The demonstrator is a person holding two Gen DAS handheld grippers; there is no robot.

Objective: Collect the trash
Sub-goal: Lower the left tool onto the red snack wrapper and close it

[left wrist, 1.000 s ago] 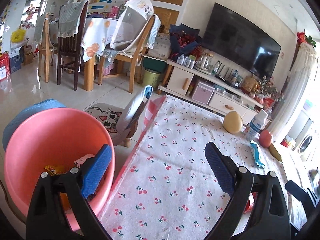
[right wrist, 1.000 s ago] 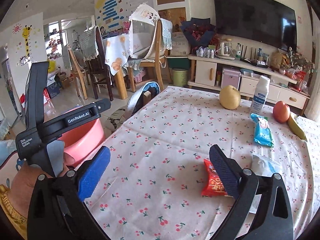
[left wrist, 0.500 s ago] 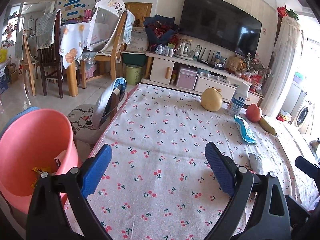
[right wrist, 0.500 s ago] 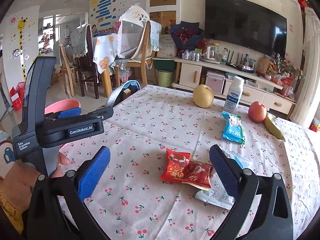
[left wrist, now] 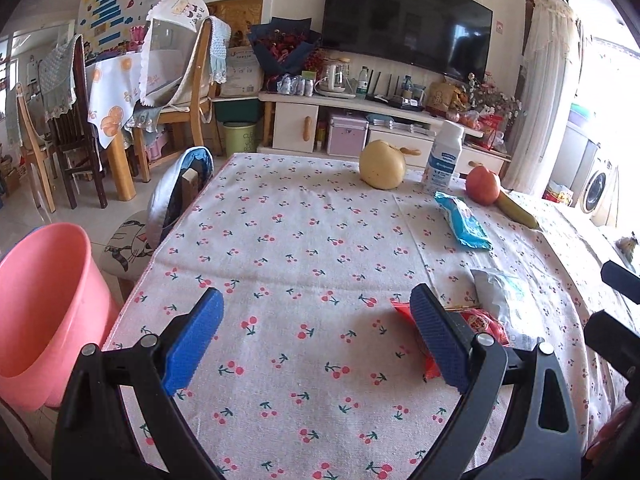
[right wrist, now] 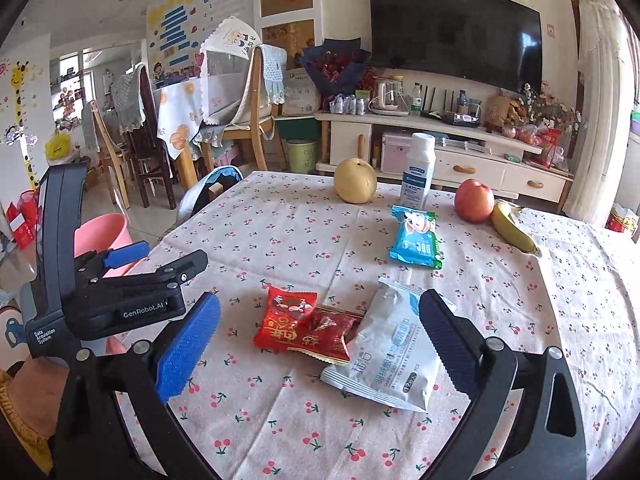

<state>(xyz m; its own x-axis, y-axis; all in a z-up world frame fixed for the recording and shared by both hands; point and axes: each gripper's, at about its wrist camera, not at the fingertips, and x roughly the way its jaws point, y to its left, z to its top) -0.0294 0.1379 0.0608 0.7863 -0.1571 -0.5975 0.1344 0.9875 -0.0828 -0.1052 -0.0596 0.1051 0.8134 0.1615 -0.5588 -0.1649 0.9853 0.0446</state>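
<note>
Two red snack wrappers (right wrist: 298, 324) and a white wipes packet (right wrist: 390, 354) lie on the cherry-print tablecloth (right wrist: 280, 236). My right gripper (right wrist: 320, 344) is open and empty, low over them, its jaws either side. My left gripper (left wrist: 316, 338) is open and empty over the table's left part; the red wrappers (left wrist: 480, 322) lie behind its right finger (left wrist: 438, 340). It also shows in the right wrist view (right wrist: 132, 272). A pink bin (left wrist: 44, 304) stands on the floor left of the table.
A blue packet (right wrist: 416, 238), a pear (right wrist: 355, 181), a white bottle (right wrist: 418, 170), an apple (right wrist: 474, 201) and a banana (right wrist: 514, 228) stand at the table's far side. A stool with a cat cushion (left wrist: 128, 244) sits by the left edge.
Both grippers moved right and forward over the table. The left one swung away from the pink bin. The red wrappers and white packet came closer between the right jaws.
</note>
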